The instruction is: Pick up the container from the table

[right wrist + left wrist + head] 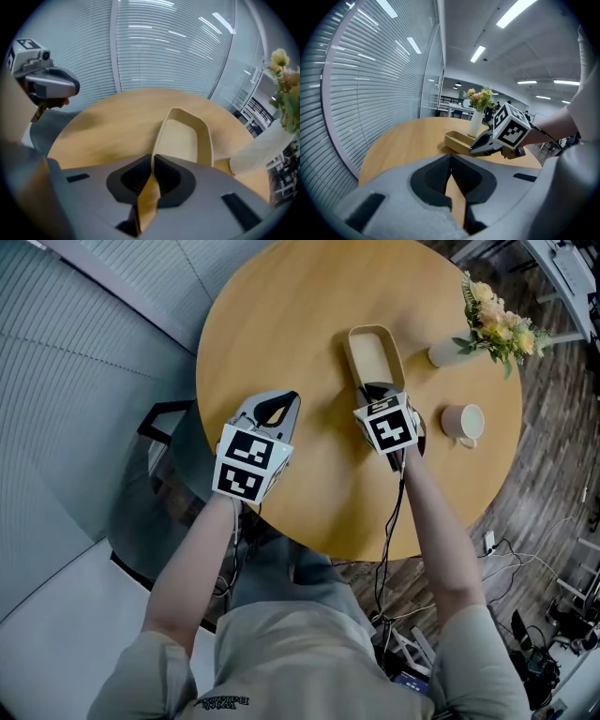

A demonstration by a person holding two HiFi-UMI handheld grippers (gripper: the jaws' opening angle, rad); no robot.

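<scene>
The right tool (377,390) was pinched on the near wall of the container (373,351), which lay on the desk (272,324) beside the vase (446,352), likely ready for lifting. The left tool (279,407), pressed together and empty, hovered aside, leaving room.

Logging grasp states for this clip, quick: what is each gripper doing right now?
Left gripper: closed, holding nothing.
Right gripper: closed on the near wall of the container.

Flower vase (446,352), pale mug (463,421)
</scene>
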